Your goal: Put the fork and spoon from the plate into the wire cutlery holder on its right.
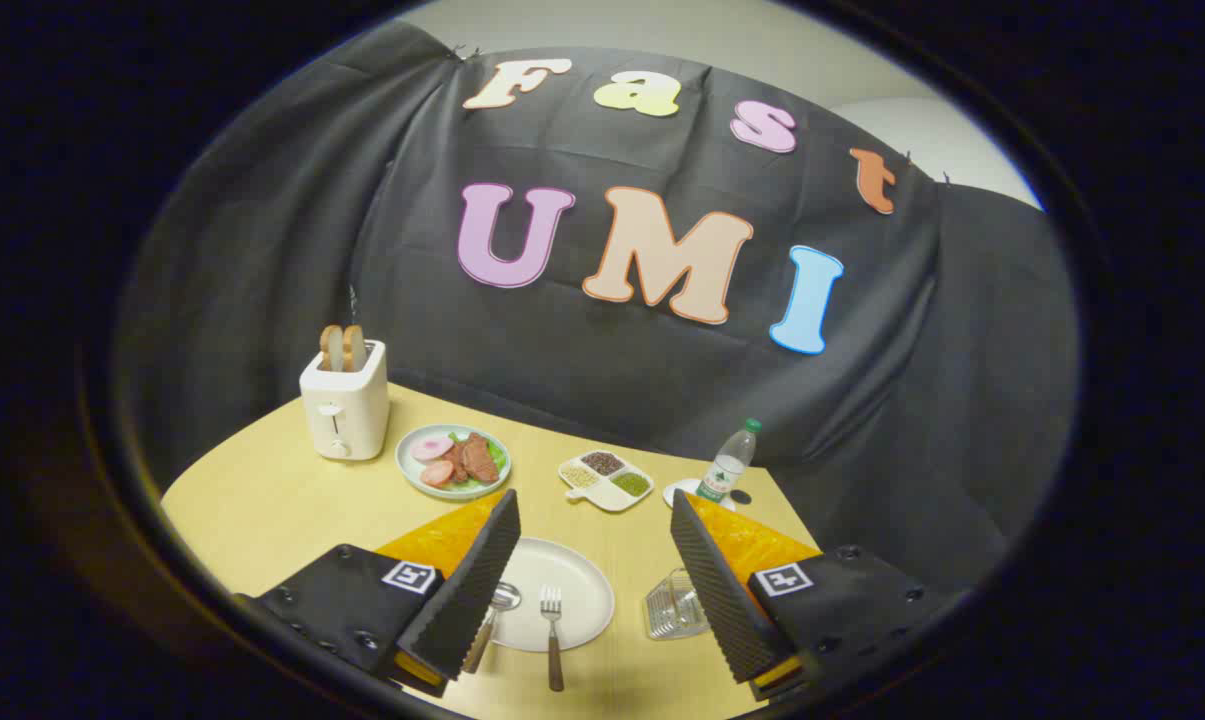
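A round white plate lies on the yellow table just below my fingers. On it rests a fork with a brown handle, tines pointing away. A spoon lies at the plate's left edge, partly hidden behind my left finger. The wire cutlery holder stands to the plate's right, half covered by my right finger. My gripper hovers above the plate, open wide, with nothing held between the fingers.
Farther back stand a white toaster with two bread slices, a plate of meat and vegetables, a divided dish of grains and a plastic bottle on a small saucer. Black cloth walls the booth behind.
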### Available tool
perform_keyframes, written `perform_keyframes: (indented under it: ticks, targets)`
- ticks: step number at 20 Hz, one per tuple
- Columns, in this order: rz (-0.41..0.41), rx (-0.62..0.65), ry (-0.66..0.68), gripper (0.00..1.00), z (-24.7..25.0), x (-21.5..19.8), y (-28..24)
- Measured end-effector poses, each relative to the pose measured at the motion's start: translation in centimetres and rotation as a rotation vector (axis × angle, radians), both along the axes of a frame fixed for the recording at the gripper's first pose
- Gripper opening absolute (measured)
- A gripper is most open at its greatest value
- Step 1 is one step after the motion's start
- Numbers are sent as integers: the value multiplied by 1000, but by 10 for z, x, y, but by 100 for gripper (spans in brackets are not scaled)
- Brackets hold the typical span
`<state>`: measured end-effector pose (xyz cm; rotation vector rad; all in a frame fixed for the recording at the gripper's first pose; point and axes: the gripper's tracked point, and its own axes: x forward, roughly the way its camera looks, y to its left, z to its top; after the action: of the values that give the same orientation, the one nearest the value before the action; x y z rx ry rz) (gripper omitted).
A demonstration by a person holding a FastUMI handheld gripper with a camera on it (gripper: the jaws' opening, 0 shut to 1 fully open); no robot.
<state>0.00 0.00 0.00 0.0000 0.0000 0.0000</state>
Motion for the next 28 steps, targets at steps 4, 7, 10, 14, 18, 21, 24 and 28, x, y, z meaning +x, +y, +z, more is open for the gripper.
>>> perform_keyframes:
  ticks: [4,7,10,14,18,21,24,28]
  targets:
    - [21,26,-26,99,13,-5,9]
    - [25,24,-24,99,16,-12,12]
    - [45,21,-23,99,11,-20,21]
    - [47,20,13,99,-2,-30,26]
    - [-5,25,99,99,-21,-29,17]
    - [-6,49,198,99,-35,-27,16]
    - [6,94,360,99,-65,-19,17]
    - [-5,68,598,99,-117,-11,13]
